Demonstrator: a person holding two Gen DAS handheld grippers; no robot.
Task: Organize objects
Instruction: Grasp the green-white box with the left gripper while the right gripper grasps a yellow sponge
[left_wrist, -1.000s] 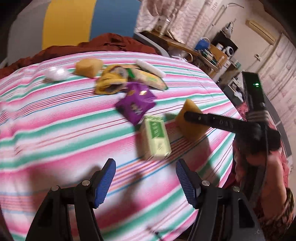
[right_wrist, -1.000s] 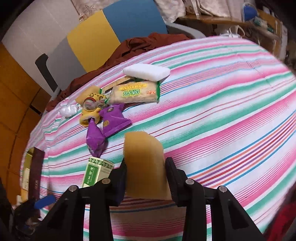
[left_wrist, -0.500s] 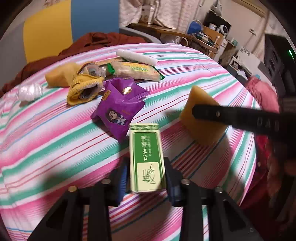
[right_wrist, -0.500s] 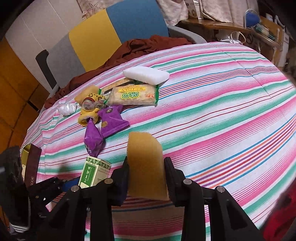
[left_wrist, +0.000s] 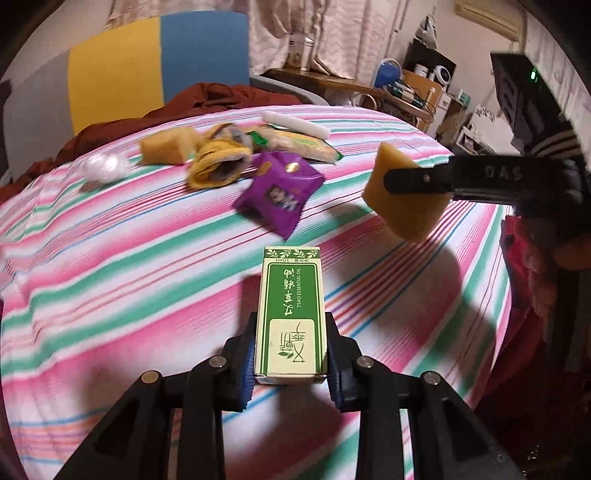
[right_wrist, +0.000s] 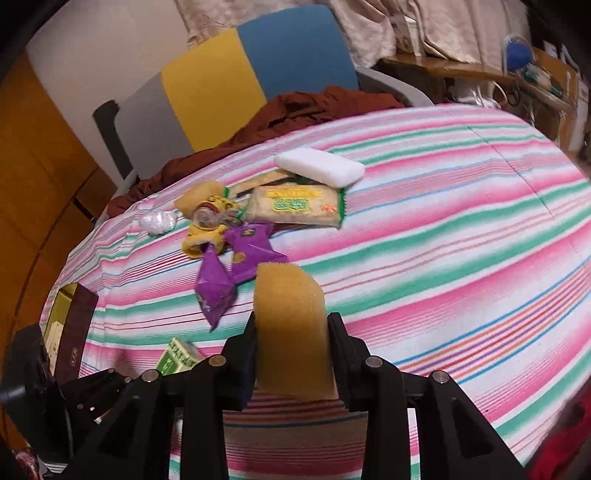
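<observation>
Half second before, green box lay on striped bed. Now we squeezed it in left gripper, lifted, near purple bag. Right gripper kept hugging yellow sponge. Both ready for sorting.

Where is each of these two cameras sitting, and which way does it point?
Left wrist: behind the left claw, looking along the green box it grips, over the striped cloth.
Right wrist: behind the right claw, looking past its yellow sponge.
Both show the purple packet and each other's claw.
</observation>
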